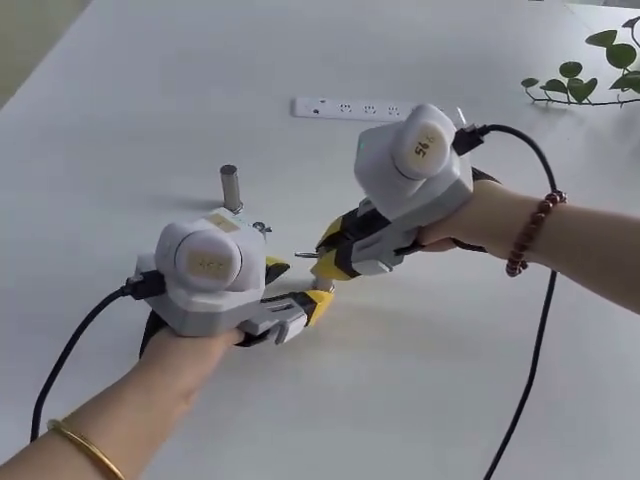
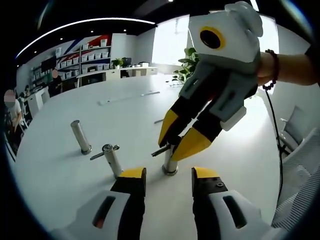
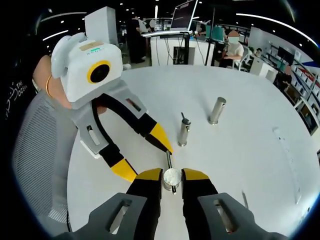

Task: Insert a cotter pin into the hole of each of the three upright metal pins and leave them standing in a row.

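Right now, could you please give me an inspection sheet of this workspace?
Surface: white table.
Job's things: three upright pins in a row. The far pin has no cotter seen, the middle pin has a fitted cotter through it, and the near pin is being worked on.
Clutter: power strip.
Grippers: left gripper is open, pointing at the near pin. Right gripper is shut on the held cotter at the near pin's top.
Cables: left cable and right cable, both black, one from each gripper.
Surroundings: plant; office shelves and people behind.
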Demonstrator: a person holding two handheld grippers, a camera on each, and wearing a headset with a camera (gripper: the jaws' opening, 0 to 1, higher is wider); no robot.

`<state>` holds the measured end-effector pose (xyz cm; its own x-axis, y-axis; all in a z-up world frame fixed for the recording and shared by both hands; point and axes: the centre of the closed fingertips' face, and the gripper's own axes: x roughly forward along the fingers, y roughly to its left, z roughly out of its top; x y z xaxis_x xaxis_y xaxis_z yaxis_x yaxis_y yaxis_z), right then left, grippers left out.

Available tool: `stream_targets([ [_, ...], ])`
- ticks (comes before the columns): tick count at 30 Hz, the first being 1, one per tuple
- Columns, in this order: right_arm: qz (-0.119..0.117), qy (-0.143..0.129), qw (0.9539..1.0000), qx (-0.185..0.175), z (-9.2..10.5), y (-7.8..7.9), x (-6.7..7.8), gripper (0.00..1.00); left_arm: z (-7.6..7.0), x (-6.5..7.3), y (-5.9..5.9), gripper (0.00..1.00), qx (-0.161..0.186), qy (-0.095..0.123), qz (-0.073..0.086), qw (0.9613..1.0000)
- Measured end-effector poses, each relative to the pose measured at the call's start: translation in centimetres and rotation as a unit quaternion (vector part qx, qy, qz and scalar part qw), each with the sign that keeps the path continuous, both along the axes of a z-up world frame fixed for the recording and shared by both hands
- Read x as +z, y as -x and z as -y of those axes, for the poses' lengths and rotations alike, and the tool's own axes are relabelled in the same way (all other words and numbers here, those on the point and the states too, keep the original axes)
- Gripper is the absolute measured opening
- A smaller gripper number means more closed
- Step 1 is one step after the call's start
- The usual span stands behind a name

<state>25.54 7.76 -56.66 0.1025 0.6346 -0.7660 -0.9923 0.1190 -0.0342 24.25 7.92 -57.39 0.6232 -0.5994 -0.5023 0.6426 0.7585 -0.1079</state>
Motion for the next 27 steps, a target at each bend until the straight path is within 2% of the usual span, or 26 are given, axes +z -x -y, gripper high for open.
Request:
stream_targets([
  [8, -0.004, -0.002, 1.0000, -0.003, 0.1, -0.1, -0.1, 0.09, -0.6, 0.9, 1.0, 0.36, 0.000, -0.002, 0.010, 0.9999],
  [12, -0.007, -0.005, 0.9999, -0.007, 0.0, -0.1, -0.1, 0.09, -0.9, 1.0, 1.2, 0.38, -0.001, -0.003, 0.009, 1.0000],
  [15, -0.009, -0.006, 0.9999, -0.006, 0.0, -0.1, -0.1, 0.08, -0.9, 1.6, 1.1, 0.39, 0.003, 0.017, 0.010, 0.9998],
  [22, -0.008, -0.002, 1.0000, 0.002, 0.0, -0.1, -0.1, 0.08, -1.3, 2.9, 1.1, 0.42, 0.007, 0.030, 0.022, 0.9993],
  [24, -0.009, -0.003, 1.0000, 0.002, 0.0, -0.2, -0.1, 0.08, -1.5, 3.1, 1.2, 0.44, 0.006, 0.030, 0.022, 0.9993],
  [27, -0.002, -0.001, 1.0000, 0.005, 0.0, -0.4, -0.1, 0.08, -1.9, 3.4, 1.5, 0.45, 0.006, 0.018, 0.027, 0.9995],
])
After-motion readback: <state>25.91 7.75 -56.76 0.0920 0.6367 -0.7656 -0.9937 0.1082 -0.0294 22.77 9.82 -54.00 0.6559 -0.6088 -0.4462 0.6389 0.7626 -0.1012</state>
